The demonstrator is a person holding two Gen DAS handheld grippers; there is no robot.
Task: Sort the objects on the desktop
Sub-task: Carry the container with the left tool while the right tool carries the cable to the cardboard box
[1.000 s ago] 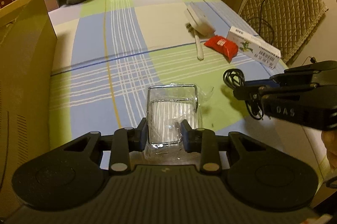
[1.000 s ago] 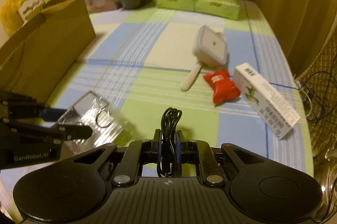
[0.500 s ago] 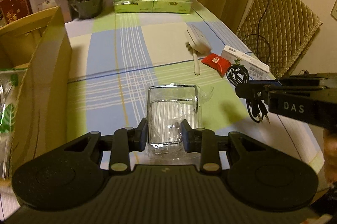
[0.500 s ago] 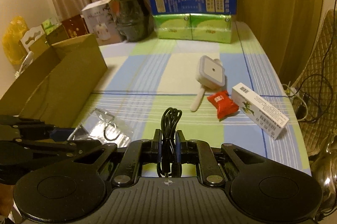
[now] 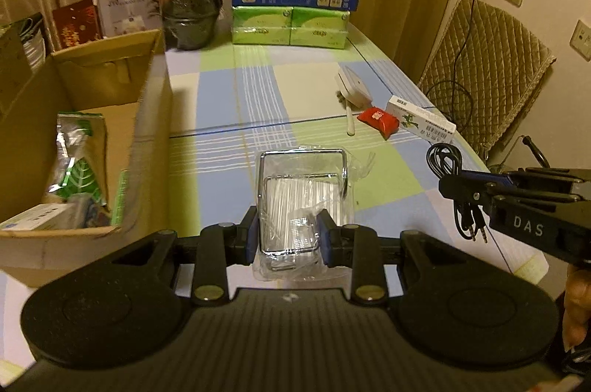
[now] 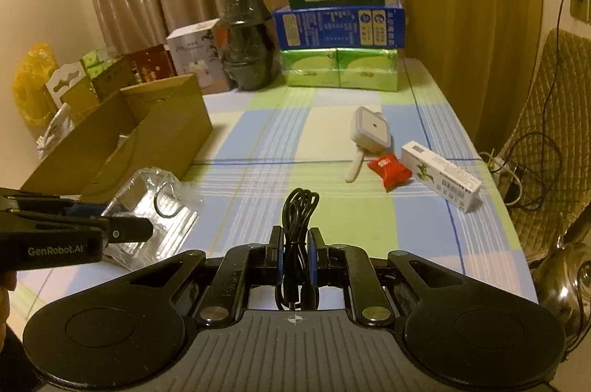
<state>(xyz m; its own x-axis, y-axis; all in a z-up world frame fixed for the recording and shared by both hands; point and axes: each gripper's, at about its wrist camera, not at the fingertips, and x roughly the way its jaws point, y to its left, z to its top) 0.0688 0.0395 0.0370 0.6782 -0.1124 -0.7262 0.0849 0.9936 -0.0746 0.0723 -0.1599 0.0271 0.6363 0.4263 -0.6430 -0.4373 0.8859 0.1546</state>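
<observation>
Our left gripper (image 5: 287,232) and right gripper (image 6: 294,250) are matte black with blue pads, brass screws and round discs; we read "GenRobot.AI" and "DAS" in white.

A: What does the right gripper (image 6: 294,257) hold?
B: A coiled black cable (image 6: 296,226), pinched between its fingers (image 6: 277,259), above the checked table (image 6: 332,207).
A: And left?
B: A plastic-wrapped metal holder (image 6: 151,207) beside the cardboard box (image 6: 147,133).
</observation>
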